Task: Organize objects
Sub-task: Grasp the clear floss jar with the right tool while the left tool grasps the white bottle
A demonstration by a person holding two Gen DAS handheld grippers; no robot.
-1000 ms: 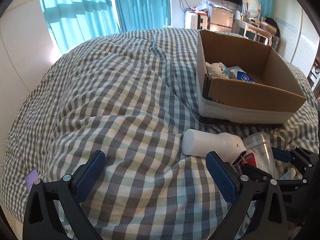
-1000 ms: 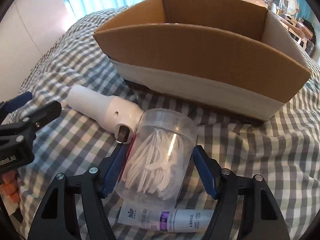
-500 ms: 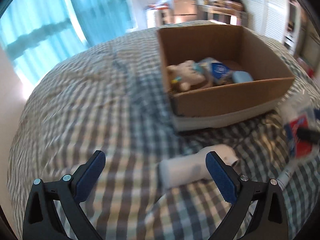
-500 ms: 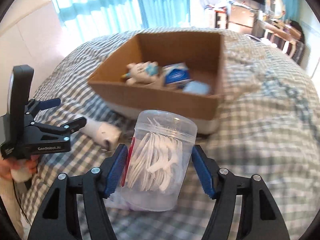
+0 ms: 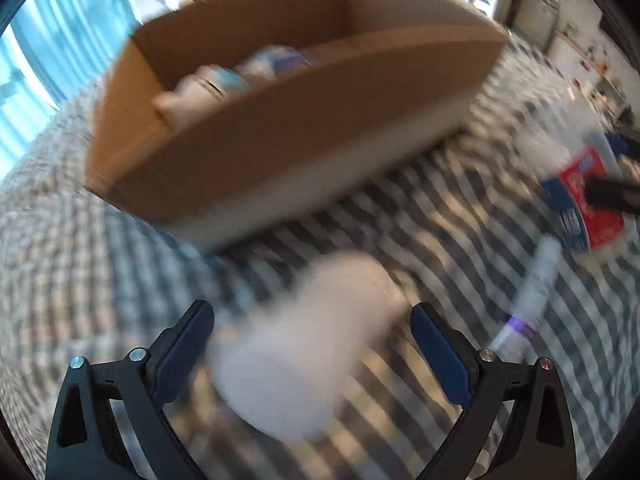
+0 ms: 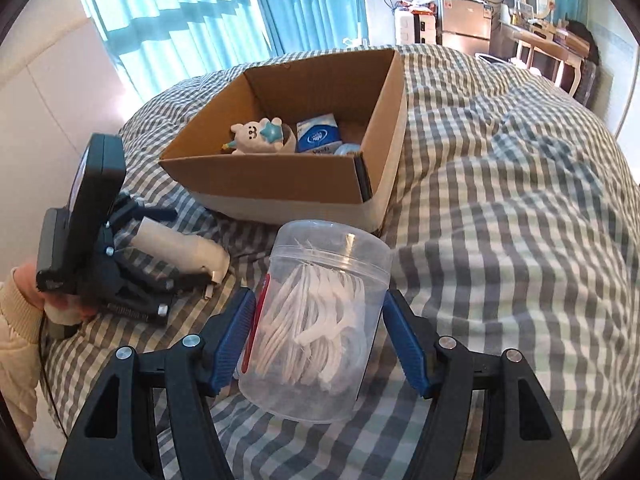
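Cardboard box (image 6: pixel 304 184), brown, open-topped and white-taped along its base, sits toward the far side of the grey-and-white checked bedspread (image 6: pixel 500 240); inside lie a white plush bear with a teal star (image 6: pixel 258 134), a blue-and-white tissue pack (image 6: pixel 319 135) and a pale blue item at the near wall. Just in front of the box, the right gripper (image 6: pixel 320 340) has its blue-padded fingers pressed against both sides of a clear plastic lidded jar of white floss picks (image 6: pixel 320 320), holding it tilted above the bedspread. To the left, the left gripper (image 5: pixel 312 352) is spread wide around a white cylindrical appliance with a flared head (image 5: pixel 304 344), which lies on the bedspread near the box's front wall; heavy blur hides whether the pads touch it. A white tube with a purple band (image 5: pixel 528 304) lies on the bedspread to the appliance's right.
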